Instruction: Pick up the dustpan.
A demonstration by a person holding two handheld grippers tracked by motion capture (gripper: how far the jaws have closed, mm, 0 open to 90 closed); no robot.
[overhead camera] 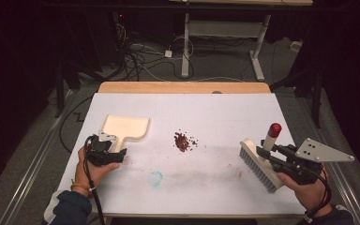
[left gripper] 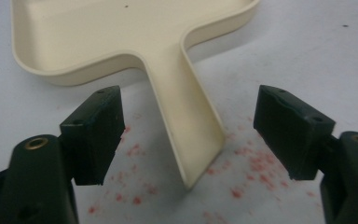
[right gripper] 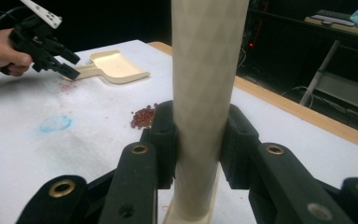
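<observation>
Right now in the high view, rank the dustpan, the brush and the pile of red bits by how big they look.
1. Dustpan and brush: they look about alike, and the brush sits nearer the camera, so I won't rank them.
2. Pile of red bits: clearly smallest.

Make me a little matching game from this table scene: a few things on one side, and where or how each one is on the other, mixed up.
Things:
1. dustpan
2. brush
3. red bits
4. blue smudge

Places or states:
A. a small heap in the middle of the white table
B. clamped by its handle in the right gripper
C. flat on the table, handle between the open jaws of the left gripper, not pinched
D. a faint mark near the table's front edge

Pairs: 1-C, 2-B, 3-A, 4-D
</observation>
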